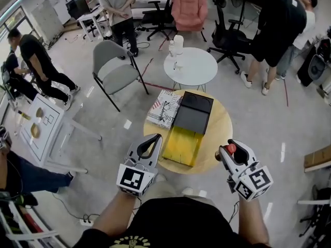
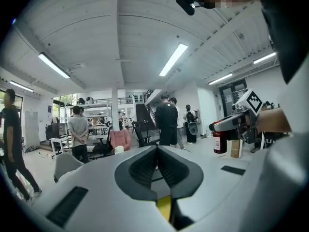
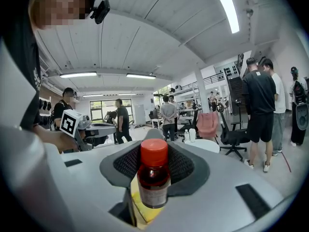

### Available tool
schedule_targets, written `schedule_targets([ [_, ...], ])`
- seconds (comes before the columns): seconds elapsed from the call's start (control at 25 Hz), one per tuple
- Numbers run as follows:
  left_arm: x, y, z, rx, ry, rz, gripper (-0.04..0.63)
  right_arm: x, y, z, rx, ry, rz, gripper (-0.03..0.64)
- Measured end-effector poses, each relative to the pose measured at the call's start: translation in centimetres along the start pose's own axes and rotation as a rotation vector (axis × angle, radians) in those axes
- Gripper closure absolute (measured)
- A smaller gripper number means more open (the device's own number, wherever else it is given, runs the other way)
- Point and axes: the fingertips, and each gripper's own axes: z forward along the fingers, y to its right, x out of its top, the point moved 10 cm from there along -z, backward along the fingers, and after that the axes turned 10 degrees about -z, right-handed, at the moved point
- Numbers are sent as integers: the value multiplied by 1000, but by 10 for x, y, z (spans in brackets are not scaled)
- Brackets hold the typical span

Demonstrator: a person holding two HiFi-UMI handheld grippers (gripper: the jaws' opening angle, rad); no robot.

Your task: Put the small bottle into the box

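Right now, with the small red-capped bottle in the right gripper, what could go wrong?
The small red-capped bottle sticks up past the jaws of the right gripper, so it may tip or slip on the way. The yellow-and-black box lies near the front edge of the round wooden table; a nudge from the shut left gripper beside it might shift it.

round wooden table (image 1: 220, 134) carries an open box (image 1: 192, 115) (yellow inside) beside a printed booklet (image 1: 164, 109).
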Motion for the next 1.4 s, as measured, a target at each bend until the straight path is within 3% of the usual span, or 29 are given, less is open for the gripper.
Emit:
schedule_targets([
  [0.44, 3, -31, 14, 18, -15, 35, 577, -9, -3, 57, 55, -2, 21, 456],
  [0.84, -10, -72, 51, -31, -44, 16, 578, -7, 1, 113, 50, -25, 10, 456],
  [1.4, -43, -94, 106, -140, -111, 16, 578, -54, 20, 159, -15, -111, 66, 456],
])
